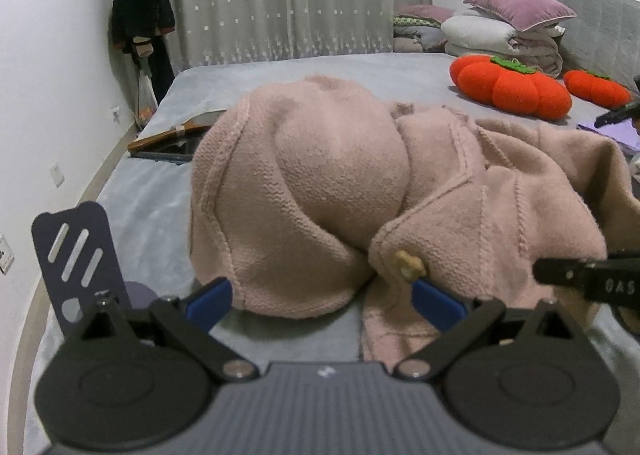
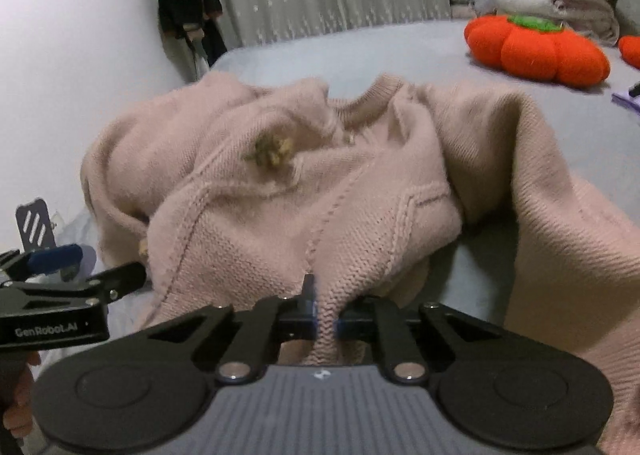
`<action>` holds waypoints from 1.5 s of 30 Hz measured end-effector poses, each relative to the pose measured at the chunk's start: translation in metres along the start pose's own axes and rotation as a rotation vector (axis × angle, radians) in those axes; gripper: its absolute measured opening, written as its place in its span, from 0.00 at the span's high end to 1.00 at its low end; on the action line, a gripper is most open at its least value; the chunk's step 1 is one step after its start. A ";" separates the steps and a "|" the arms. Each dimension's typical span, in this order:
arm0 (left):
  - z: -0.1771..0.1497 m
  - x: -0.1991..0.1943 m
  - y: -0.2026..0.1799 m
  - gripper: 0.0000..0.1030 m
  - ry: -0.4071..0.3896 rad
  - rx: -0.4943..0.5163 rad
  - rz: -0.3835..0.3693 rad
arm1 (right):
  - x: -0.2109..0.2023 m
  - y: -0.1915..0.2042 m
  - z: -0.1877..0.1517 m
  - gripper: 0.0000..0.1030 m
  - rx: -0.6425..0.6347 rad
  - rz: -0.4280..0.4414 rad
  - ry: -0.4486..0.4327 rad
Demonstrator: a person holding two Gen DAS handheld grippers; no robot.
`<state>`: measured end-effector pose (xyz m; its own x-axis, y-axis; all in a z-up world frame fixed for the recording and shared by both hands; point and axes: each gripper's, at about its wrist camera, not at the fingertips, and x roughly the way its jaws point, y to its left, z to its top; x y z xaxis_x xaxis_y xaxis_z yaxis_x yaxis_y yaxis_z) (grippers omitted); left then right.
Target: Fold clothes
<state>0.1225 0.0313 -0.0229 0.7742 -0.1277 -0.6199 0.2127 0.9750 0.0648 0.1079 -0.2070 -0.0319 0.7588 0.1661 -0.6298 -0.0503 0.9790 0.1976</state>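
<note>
- The pale pink knitted sweater (image 2: 280,215) lies bunched in a heap on the grey bed sheet (image 1: 280,71), collar toward the far side, one sleeve trailing to my right.
- My right gripper (image 2: 325,315) is pinched tight on a ribbed edge of the knit at the near side.
- My left gripper (image 1: 324,295) stands wide apart, its blue pads either side of a rounded fold, holding nothing.
- Risk, as I judge it: lifting with only one pinch could drag the heap into a worse tangle, and the small tan button (image 1: 408,265) might snag a pad.
- Count: one sweater, two orange pumpkin-shaped cushions (image 1: 512,85), two purple pillows (image 1: 520,7).
</note>
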 end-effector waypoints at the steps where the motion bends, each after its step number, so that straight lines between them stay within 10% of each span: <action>1: 0.000 -0.002 0.000 0.02 -0.004 -0.001 0.000 | -0.006 0.000 0.001 0.91 -0.005 -0.006 -0.021; 12: 0.003 -0.010 0.003 0.03 -0.023 -0.010 -0.004 | -0.057 -0.031 0.018 0.91 0.042 -0.054 -0.157; 25: 0.000 -0.007 0.007 0.04 -0.018 -0.005 0.003 | -0.006 -0.058 -0.005 0.91 -0.062 -0.204 0.023; 35: 0.003 -0.001 0.015 0.13 0.005 -0.063 -0.013 | -0.050 -0.031 -0.006 0.63 -0.114 -0.098 -0.063; 45: 0.003 0.005 0.006 0.13 0.004 -0.045 0.015 | -0.044 0.011 -0.011 0.56 -0.266 -0.079 -0.080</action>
<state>0.1295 0.0357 -0.0234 0.7749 -0.1128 -0.6220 0.1740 0.9840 0.0384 0.0669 -0.2023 -0.0102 0.8152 0.0882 -0.5725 -0.1495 0.9869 -0.0609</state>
